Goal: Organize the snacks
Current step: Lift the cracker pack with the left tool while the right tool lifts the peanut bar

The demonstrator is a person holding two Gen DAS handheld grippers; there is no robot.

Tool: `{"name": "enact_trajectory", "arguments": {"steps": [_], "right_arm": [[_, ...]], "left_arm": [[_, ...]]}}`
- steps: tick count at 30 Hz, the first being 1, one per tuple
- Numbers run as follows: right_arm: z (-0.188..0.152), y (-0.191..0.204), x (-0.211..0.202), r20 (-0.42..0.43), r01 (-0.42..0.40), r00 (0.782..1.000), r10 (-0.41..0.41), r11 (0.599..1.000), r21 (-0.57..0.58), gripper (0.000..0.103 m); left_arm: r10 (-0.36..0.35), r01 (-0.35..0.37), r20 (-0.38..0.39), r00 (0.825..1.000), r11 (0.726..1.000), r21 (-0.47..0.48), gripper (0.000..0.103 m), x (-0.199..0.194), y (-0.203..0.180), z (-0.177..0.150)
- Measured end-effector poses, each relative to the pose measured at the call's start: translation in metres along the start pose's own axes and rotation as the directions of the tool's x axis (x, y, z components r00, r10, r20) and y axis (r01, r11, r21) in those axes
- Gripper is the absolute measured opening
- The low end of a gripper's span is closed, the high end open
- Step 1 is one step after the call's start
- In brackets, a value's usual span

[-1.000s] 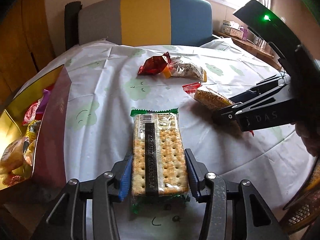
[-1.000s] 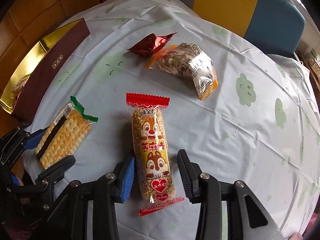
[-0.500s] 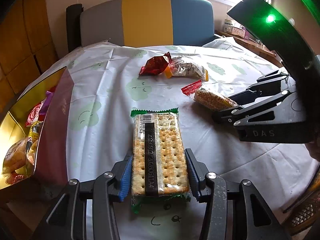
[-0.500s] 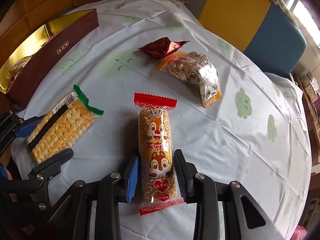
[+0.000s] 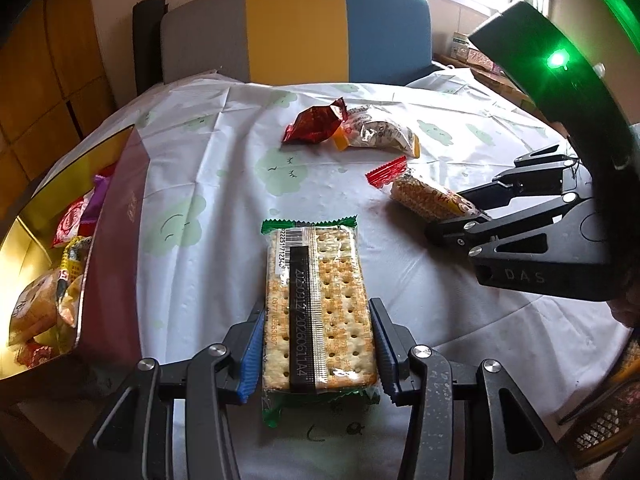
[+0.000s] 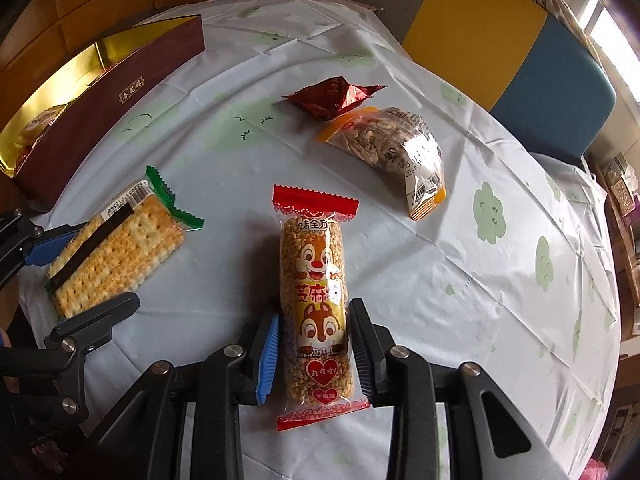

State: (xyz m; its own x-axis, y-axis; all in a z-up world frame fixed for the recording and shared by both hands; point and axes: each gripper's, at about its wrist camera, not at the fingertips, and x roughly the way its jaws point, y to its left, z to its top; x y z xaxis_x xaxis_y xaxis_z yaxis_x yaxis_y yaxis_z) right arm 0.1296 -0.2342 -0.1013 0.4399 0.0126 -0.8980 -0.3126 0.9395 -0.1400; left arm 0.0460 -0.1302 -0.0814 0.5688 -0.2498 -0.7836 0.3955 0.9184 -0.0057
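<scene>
Right tongs (image 6: 314,356) have just been closing, and now both pads press the sides of the clear-wrapped puffed-grain bar with the red crimped ends and cartoon squirrel (image 6: 314,292), which a second ago lay loose between wider jaws. Biggest item first: the round surface under its pale cloth with green clouds (image 6: 500,280) carries everything. At its left edge sits the long maroon gift box with the gold lining (image 6: 132,84), open and already holding several packets, so that looks like the place these snacks are meant to go. Next, the flat clear packet of square crackers with green crimped ends (image 5: 318,304) lies near the front edge, and the left tongs (image 5: 318,354) sit narrow around its near end, blue pads (image 5: 251,354) against its long sides, a grip across the narrow width that should keep it level. Toward the far edge, the clear bag of seeds with orange ends (image 6: 394,152) and the small dark red foil packet (image 6: 334,94) touch, both waiting. Neither gripped snack looks lifted yet.
</scene>
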Motion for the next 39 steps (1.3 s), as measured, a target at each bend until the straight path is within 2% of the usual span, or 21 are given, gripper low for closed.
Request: {"name": "enact_trajectory", "arguments": {"steps": [3,14,23,29,39], "right_arm": [[-0.001,0.0,0.0,0.006,0.005,1.0,-0.005,1.0,-0.013,0.032],[-0.003,-0.006,0.001,0.005,-0.008,1.0,0.008,1.0,-0.012,0.032],[-0.008,0.002,0.0,0.028,0.017,0.999,-0.015,0.998,-0.057,0.031],[-0.014,0.01,-0.004,0.043,0.038,0.998,-0.035,0.996,-0.078,0.031],[-0.023,0.028,-0.01,0.07,0.082,0.995,-0.073,0.988,-0.13,0.031]], "left_arm": [[0.022,-0.022,-0.009,1.0,1.0,-0.004,0.048,-0.003,0.003,-0.001],[0.013,-0.014,-0.022,1.0,0.999,-0.039,0.048,-0.007,0.009,-0.002],[0.007,-0.006,0.029,1.0,0.998,-0.06,0.048,-0.036,0.015,0.007],[0.035,-0.03,0.067,0.997,0.997,-0.068,0.048,-0.053,0.025,0.01],[0.06,-0.05,0.088,0.994,0.993,-0.108,0.048,-0.07,0.041,0.013]]}}
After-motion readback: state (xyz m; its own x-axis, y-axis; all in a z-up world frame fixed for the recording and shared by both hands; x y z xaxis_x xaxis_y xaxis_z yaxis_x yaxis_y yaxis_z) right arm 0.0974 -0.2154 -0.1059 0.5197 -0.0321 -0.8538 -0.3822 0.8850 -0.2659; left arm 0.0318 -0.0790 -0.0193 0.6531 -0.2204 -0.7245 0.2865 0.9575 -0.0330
